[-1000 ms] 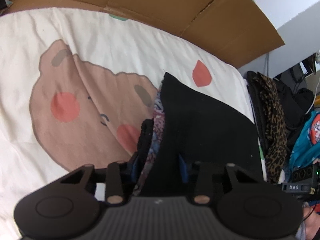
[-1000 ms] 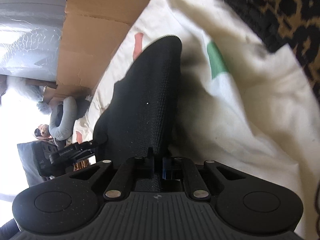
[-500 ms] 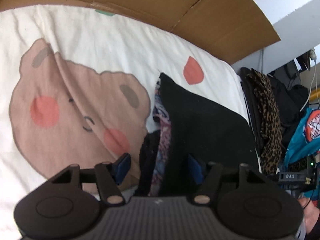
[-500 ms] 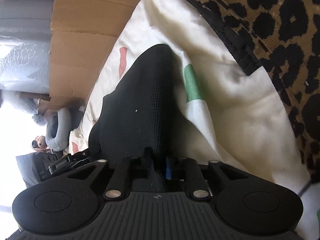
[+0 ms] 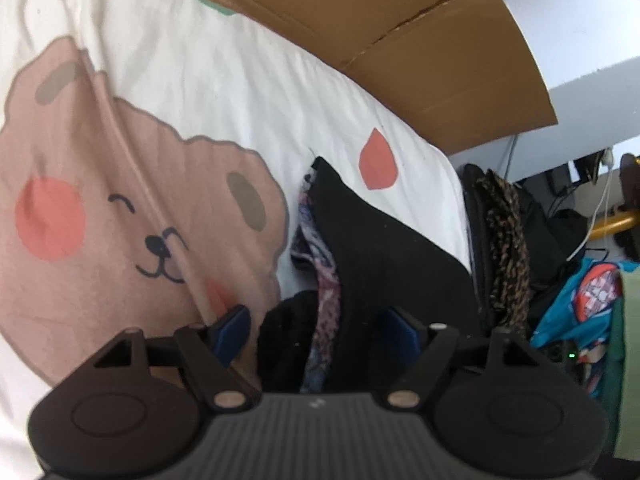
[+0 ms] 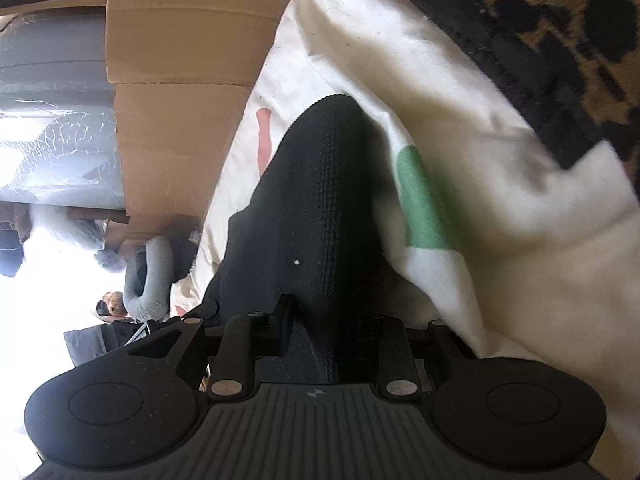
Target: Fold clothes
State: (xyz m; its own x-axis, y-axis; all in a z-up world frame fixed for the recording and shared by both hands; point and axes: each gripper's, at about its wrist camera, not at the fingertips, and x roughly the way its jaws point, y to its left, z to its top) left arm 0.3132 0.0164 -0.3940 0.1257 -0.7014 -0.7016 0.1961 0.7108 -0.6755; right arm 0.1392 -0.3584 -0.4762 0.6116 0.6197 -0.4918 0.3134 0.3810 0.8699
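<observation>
Left gripper: fingers spread, just opened, blue pads clear of the folded black garment between them | Right gripper: fingers just eased apart, black knit between, grip unclear | Garment: centre frame on the bed's white bear-print sheet | Leopard-print clothes: right edge

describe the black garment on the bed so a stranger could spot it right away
Start at the white bedsheet with the big pink bear face. Right of the bear lies the black garment, folded over a purple patterned layer. Unlike the leopard-print clothing hanging past the bed's edge, it is plain black.
</observation>
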